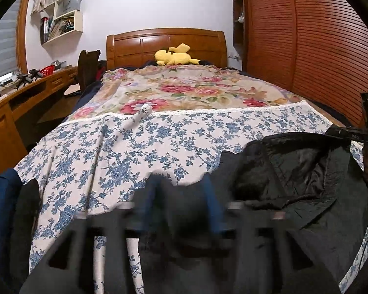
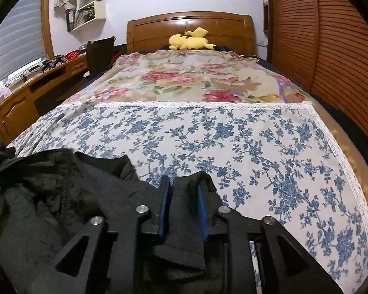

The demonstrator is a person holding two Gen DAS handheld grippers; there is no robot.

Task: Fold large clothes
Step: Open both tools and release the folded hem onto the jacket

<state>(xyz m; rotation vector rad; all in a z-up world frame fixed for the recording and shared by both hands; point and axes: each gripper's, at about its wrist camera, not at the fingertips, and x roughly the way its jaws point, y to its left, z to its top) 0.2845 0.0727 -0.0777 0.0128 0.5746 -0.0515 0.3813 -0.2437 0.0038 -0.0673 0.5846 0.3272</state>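
Honestly, we see black garment (image 2: 61, 196) cloth between both part-open grippers, left gripper (image 1: 184, 196) and right gripper (image 2: 182, 196); whether either pinches it, we cannot tell, so a loose corner could slip free.

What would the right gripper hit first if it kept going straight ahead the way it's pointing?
Black garment fabric already sits between the right gripper fingers. Beyond that, probably the blue floral sheet on the bed, since it points downward; depth is unclear.

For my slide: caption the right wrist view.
Right hand-held gripper with black garment between its pads over blue-flowered bedspread.
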